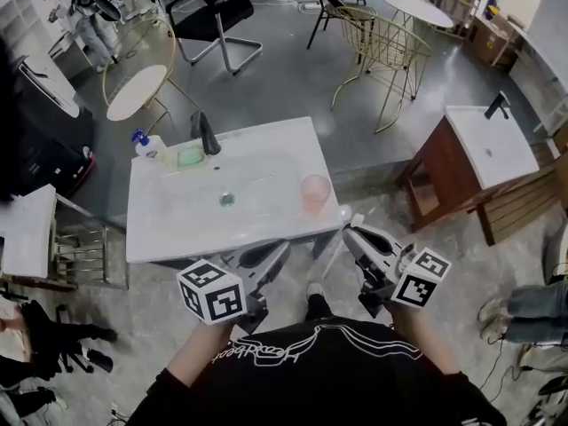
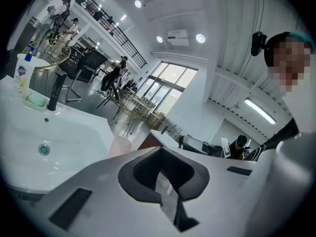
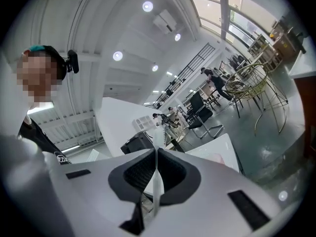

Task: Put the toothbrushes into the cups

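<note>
A pink cup stands on the right rim of a white sink basin; it also shows in the left gripper view. Just off the basin's front right corner, my right gripper is shut on a thin white toothbrush whose head pokes past the tips. Beside it at the basin's front edge, my left gripper has its jaws together, and nothing shows beyond the tips. Both grippers are short of the cup.
On the basin's back rim stand a black faucet, a soap bottle and a green soap. A second basin on a wooden cabinet is at the right. Chairs and round tables fill the floor behind.
</note>
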